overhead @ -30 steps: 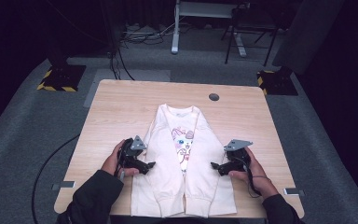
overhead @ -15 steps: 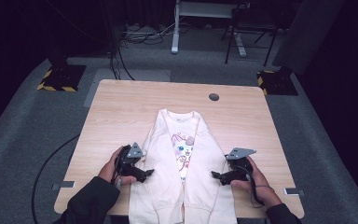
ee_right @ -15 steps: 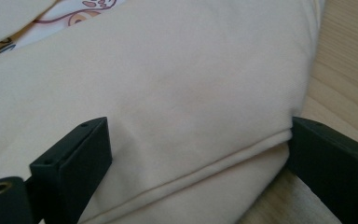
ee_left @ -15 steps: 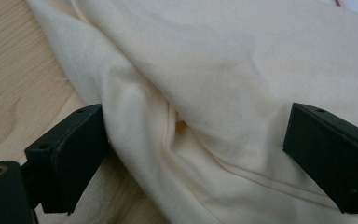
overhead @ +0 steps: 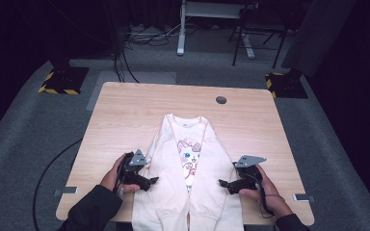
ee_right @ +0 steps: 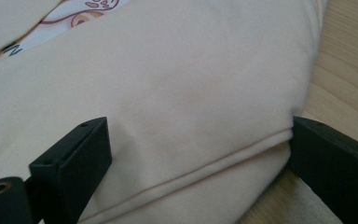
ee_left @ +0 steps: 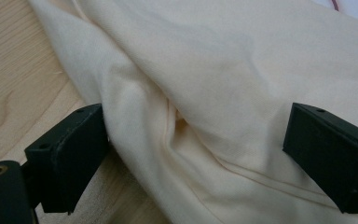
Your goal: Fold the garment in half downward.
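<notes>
We had a cream sweatshirt (overhead: 189, 178) lying front-up on the wooden table (overhead: 125, 115), neck toward the far edge, hem hanging slightly over the near edge. Both sleeves were folded in over the body, leaving the cartoon print (overhead: 189, 156) visible down the middle.

Our left gripper (overhead: 150, 181) sat at the sweatshirt's left edge, held in the left hand (overhead: 118, 173). In the left gripper view its jaws stood wide apart, straddling a bunched fold of cream fabric (ee_left: 191, 121); one jaw was at the cloth's edge over bare wood (ee_left: 14, 84), the other rested on the fabric. Nothing was clamped.

Our right gripper (overhead: 225, 183) mirrored it at the sweatshirt's right edge, held in the right hand (overhead: 262, 187). In the right gripper view the jaws were also wide, one on the cloth (ee_right: 182, 102), the other at the seamed edge beside bare table (ee_right: 345, 74). Again no pinch.

A dark round grommet (overhead: 220, 100) sat near the table's far edge, well apart from the sweatshirt.
</notes>
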`<state>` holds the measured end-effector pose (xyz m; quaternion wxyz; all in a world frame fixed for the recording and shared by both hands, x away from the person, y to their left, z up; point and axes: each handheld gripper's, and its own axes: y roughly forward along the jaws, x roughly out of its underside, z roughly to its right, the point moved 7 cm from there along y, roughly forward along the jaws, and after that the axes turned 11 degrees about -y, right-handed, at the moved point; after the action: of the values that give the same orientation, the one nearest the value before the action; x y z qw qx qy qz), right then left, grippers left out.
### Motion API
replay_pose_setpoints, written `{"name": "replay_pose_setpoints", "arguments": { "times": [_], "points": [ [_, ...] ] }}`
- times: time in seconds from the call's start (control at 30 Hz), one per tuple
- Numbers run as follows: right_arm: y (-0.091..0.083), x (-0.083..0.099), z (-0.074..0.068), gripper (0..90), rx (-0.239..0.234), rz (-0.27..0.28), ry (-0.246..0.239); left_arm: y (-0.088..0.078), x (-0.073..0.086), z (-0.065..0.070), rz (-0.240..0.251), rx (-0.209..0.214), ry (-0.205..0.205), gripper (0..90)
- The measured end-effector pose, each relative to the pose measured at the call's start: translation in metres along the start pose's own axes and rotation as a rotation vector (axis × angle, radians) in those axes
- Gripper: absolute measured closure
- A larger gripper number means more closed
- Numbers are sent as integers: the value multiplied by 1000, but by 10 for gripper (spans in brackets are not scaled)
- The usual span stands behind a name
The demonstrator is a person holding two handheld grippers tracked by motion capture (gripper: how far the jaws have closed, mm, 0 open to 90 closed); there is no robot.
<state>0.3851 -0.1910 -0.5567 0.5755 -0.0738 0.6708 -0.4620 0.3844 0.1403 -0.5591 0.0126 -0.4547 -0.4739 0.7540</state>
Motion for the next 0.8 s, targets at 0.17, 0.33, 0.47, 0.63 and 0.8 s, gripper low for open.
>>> {"name": "replay_pose_setpoints", "arguments": {
  "times": [0.17, 0.33, 0.47, 0.63, 0.8],
  "points": [
    [-1, 1, -1, 66, -2, 3, -2, 0, 1, 3, 0, 4, 2, 64],
    [-2, 2, -3, 65, -9, 9, -9, -1, 2, 4, -2, 5, 4, 64],
    [-3, 4, -3, 65, -13, 12, -11, -1, 2, 5, -6, 6, 11, 64],
    [-4, 4, -4, 64, -13, 15, -12, -1, 2, 5, -4, 9, 15, 64],
    [-4, 4, -4, 64, -12, 13, -12, -1, 2, 6, -3, 10, 11, 65]
  ]
}}
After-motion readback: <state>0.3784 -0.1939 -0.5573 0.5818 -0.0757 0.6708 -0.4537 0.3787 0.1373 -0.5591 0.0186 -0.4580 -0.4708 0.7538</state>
